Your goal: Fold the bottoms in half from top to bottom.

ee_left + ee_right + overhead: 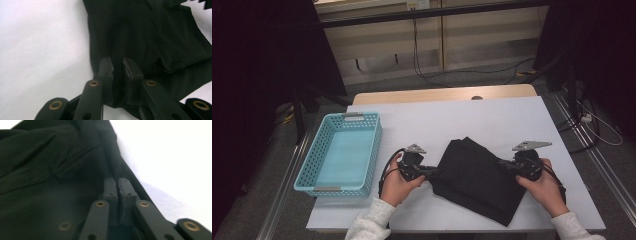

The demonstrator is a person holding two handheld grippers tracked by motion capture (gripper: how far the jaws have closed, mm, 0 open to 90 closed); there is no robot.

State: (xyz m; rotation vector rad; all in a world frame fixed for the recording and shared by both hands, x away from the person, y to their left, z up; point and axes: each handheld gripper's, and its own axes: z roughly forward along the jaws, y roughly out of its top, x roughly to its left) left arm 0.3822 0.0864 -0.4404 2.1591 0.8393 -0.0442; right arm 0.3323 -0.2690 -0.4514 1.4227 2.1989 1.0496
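Gripping a folded black cloth (479, 177) from both sides, a person works two hand-held grippers at a white table (492, 117), the cloth lying near the table's front edge, a little right of centre. The left gripper (432, 172) meets the cloth's left edge; in the left gripper view its jaws stand close together with a fold of the dark fabric (150, 37) pinched between the fingers (106, 72), a narrow gap remaining where the cloth bunches. The right gripper (502, 164) takes the right edge, and in the right gripper view its fingers (110, 188) sit almost pressed together on a thin ridge of the fabric (50, 170). A light blue basket (339, 152) stands at the table's left edge, well apart from the cloth. Judging by the soft creases and the way the layers sag, the cloth looks light, limp and without stiffness, so it will likely droop and may unfold once lifted; it seems neither fragile nor slippery, though a thin single layer could slide out of a shallow pinch. The safest hold appears to be on the folded edges, where several layers stack, taken at both sides at once so the bundle stays together. Whether each grip catches every layer cannot be told from these views.
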